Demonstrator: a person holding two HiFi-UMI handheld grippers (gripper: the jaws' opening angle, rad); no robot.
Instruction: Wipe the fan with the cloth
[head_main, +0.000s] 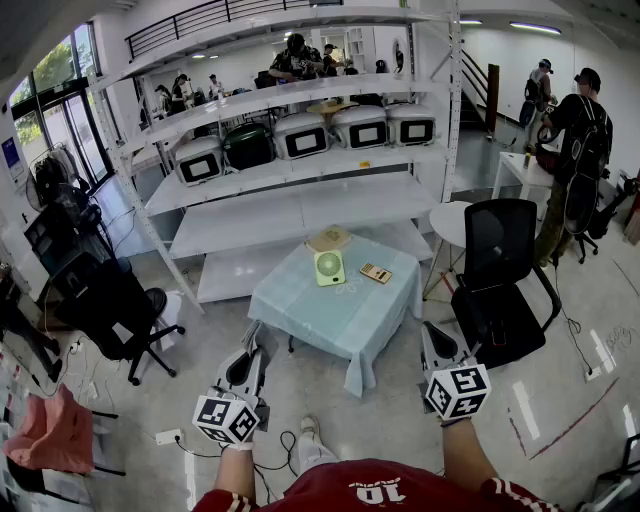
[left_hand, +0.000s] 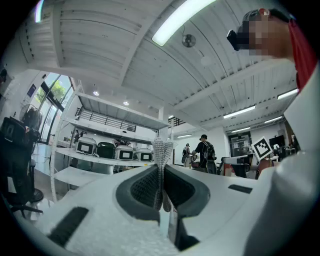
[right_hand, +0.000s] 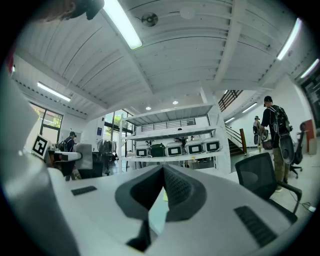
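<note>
Hovering level before table (head_main: 335, 312): L gripper (head_main: 253, 334), R gripper (head_main: 428, 334) (both empty), fingers (left_hand: 150, 186) closed.

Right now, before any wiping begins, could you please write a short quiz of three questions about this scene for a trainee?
1. True or false: the small pale green fan stands on the table with the light blue cover.
2. Choose one. The left gripper is: A) shut on nothing; B) shut on the fan; C) wide open.
3. Fill the gap: in the head view, the black office chair stands to the ___ of the table.

Key: 1 true; 2 A; 3 right.
</note>
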